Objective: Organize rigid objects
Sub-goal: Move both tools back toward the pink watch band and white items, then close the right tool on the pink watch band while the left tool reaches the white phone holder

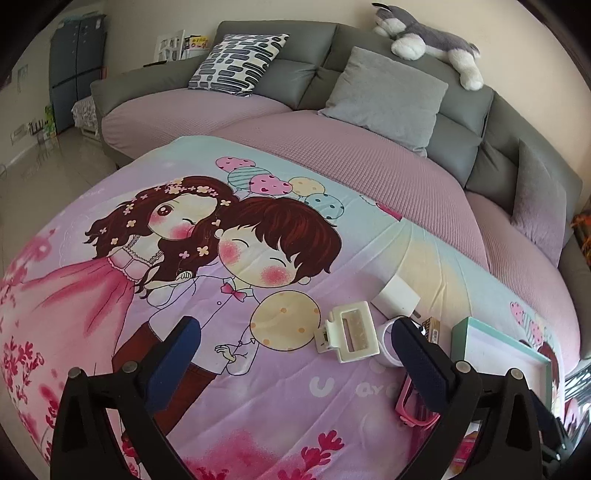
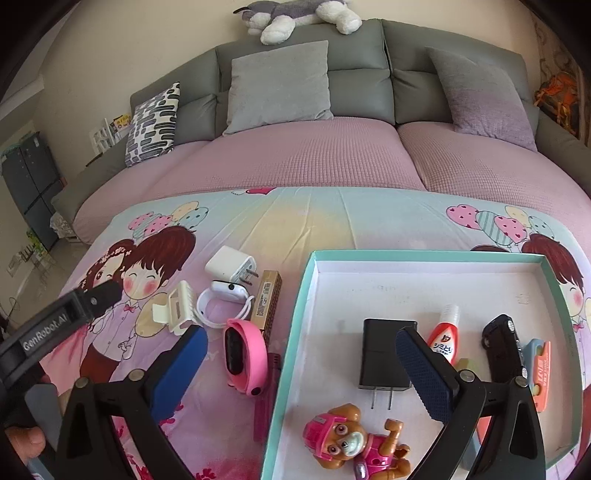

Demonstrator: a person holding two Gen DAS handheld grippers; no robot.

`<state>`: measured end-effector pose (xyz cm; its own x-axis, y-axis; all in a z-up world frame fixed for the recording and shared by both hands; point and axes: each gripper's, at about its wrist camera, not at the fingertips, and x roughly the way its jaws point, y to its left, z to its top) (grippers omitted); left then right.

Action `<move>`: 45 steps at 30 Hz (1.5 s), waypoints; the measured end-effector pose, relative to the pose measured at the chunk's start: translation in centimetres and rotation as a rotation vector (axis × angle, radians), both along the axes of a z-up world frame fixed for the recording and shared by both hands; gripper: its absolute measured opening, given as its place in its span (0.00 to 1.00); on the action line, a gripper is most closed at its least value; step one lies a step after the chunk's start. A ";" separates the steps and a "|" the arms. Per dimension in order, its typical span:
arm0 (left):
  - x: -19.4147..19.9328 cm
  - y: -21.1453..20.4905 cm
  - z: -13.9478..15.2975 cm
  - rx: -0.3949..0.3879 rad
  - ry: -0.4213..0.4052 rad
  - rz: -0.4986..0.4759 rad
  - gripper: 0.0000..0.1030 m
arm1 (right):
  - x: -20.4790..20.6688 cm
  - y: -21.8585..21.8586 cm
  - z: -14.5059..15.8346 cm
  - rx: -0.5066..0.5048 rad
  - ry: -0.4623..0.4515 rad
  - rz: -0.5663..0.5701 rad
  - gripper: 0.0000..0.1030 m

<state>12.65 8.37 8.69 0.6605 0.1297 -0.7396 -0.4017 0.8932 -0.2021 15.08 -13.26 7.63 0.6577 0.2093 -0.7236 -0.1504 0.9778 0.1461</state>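
Observation:
A teal-rimmed white tray [image 2: 306, 295] lies on the cartoon bedsheet and holds a black charger [image 2: 384, 354], a toy pup [image 2: 351, 446], a small red-and-white tube [image 2: 443, 332], a black toy car [image 2: 502, 347] and an orange-blue item [image 2: 539, 369]. Left of the tray lie a pink watch [image 2: 245, 354], a cream hair clip [image 2: 177, 310], a white charger [image 2: 231, 267], a white band [image 2: 221, 306] and a brown box [image 2: 267, 299]. My right gripper [image 2: 301, 369] is open above the tray's left edge. My left gripper [image 1: 295, 354] is open, with the hair clip [image 1: 351, 332] between its fingers.
A grey sofa [image 2: 354, 74] with a pink cover, cushions and a plush dog [image 2: 295, 14] stands behind the sheet. The tray also shows in the left wrist view [image 1: 509, 354] at the right. The floor [image 1: 44, 166] and a dark cabinet [image 1: 74, 66] lie to the left.

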 end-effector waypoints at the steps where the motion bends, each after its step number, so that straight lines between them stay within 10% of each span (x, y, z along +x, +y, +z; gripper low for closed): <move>1: -0.1 0.4 -0.1 -0.008 -0.002 0.009 1.00 | 0.1 0.3 -0.1 -0.006 0.004 0.002 1.00; 14: -0.7 3.6 -1.4 -0.086 -0.036 0.063 1.00 | 0.3 2.6 -1.1 -0.015 0.011 0.032 0.99; 45: 4.9 -1.3 -6.1 -0.116 0.123 -0.187 1.00 | 0.8 4.6 -3.0 -0.033 0.056 0.075 0.39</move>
